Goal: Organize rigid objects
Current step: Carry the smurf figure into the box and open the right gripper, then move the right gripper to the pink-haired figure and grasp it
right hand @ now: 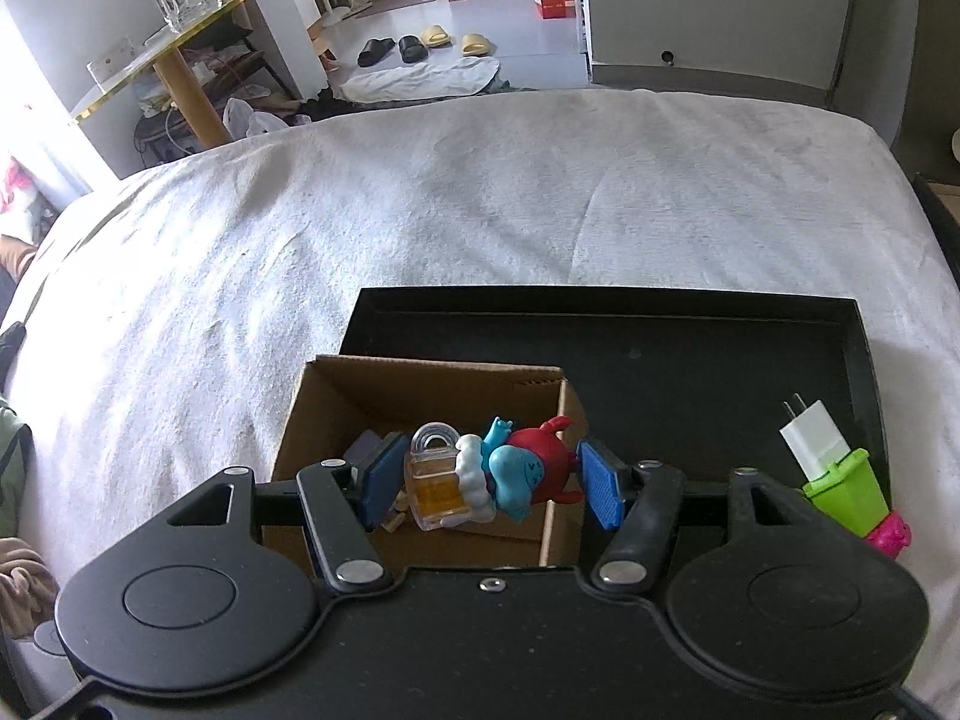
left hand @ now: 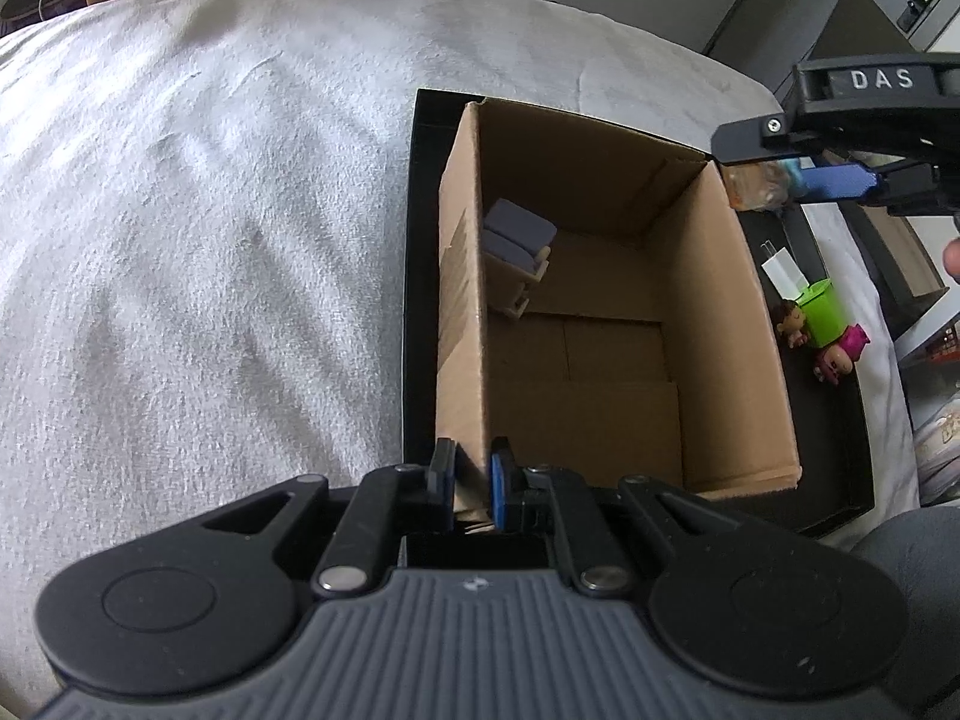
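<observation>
A brown cardboard box (left hand: pixel 606 324) stands in a black tray (left hand: pixel 420 276) on a white-covered bed. My left gripper (left hand: pixel 471 483) is shut on the box's near-left wall. A toy chair (left hand: pixel 516 246) with grey cushions lies inside the box. My right gripper (right hand: pixel 489 474) is shut on a red and blue figurine with a clear amber block (right hand: pixel 486 471) and holds it above the box (right hand: pixel 336 408). The right gripper also shows at the top right of the left wrist view (left hand: pixel 840 180).
A white plug adapter (right hand: pixel 810 441), a green toy bin (right hand: pixel 846 495) and pink figurines (left hand: pixel 840 354) lie in the tray (right hand: pixel 660 354) right of the box. The bedspread (right hand: pixel 420 210) spreads to the left and beyond. A side table (right hand: pixel 174 54) and slippers (right hand: pixel 420 42) are on the floor behind.
</observation>
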Motion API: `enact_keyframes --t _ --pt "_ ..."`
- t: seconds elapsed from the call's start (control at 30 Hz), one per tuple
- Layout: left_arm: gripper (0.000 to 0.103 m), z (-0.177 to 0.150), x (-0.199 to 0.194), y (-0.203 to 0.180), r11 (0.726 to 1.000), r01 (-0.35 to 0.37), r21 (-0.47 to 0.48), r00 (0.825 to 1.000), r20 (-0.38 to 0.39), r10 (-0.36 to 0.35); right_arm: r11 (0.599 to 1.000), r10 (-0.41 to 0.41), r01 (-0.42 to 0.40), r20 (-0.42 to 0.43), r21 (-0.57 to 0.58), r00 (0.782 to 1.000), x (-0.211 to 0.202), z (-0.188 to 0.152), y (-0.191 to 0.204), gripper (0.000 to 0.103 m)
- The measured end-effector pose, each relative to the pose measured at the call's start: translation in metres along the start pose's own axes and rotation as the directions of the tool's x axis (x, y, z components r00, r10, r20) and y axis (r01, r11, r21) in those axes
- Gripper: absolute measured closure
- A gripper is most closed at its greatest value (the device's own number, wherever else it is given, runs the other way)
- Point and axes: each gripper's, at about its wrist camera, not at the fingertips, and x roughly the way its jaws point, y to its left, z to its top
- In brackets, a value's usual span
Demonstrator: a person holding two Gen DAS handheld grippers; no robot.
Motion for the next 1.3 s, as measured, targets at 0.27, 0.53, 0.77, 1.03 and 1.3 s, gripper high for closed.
enact_keyframes --t 0.27,0.53,0.77,1.03,1.3 --pt "0.092 0.001 0.001 0.001 1.000 0.003 -0.011 1.000 -0.001 -0.003 0.999 0.026 -0.026 -0.004 -0.028 1.000 0.002 0.002 0.011 0.035" --pt "0.091 0.002 0.004 -0.002 1.000 -0.018 -0.004 1.000 -0.013 0.018 0.999 0.036 -0.036 -0.011 -0.039 0.999 -0.016 -0.004 -0.006 0.025" --pt "0.091 0.003 0.004 -0.002 1.000 -0.021 -0.010 1.000 -0.016 0.020 0.999 0.025 -0.025 -0.006 -0.025 1.000 -0.031 -0.014 -0.032 0.022" --pt "0.091 0.003 0.004 -0.002 1.000 -0.025 -0.018 1.000 -0.020 0.024 1.000 -0.014 0.014 0.001 0.010 1.000 -0.036 -0.021 -0.068 0.022" --pt "0.091 0.004 0.005 -0.001 0.999 -0.030 -0.022 0.999 -0.025 0.030 0.998 -0.066 0.066 0.003 0.018 0.998 -0.039 -0.024 -0.107 0.023"
